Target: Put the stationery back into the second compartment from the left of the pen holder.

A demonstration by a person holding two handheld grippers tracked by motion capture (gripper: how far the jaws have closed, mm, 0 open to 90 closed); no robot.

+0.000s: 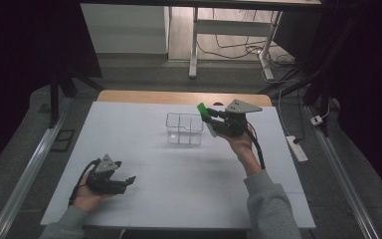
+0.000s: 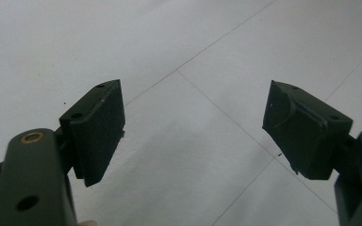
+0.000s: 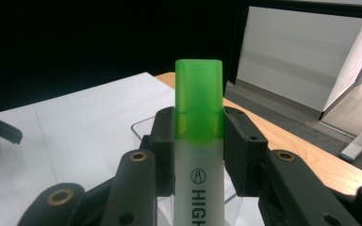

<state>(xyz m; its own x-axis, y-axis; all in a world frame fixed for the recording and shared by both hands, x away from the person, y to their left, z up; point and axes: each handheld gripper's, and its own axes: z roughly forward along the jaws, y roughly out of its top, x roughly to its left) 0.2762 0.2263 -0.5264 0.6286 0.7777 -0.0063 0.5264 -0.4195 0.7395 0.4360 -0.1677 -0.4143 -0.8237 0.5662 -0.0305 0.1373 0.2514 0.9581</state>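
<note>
A highlighter (image 3: 199,141) with a white body and a green cap (image 1: 202,109) is clamped in my right gripper (image 1: 210,117), which is shut on it and held above the table at the right edge of a clear plastic divided box (image 1: 184,128). In the right gripper view the green cap sticks up between the two black jaws, with the box's rim (image 3: 139,126) behind and below. My left gripper (image 1: 129,180) rests low at the table's front left, open and holding nothing; its pads (image 2: 99,129) stand wide apart over the bare white surface.
The white table top (image 1: 179,169) has a wooden strip (image 1: 179,97) along its far edge. Beyond it stand a white desk's legs (image 1: 194,50) and loose cables on the floor. A power strip (image 1: 297,148) lies off the table's right side.
</note>
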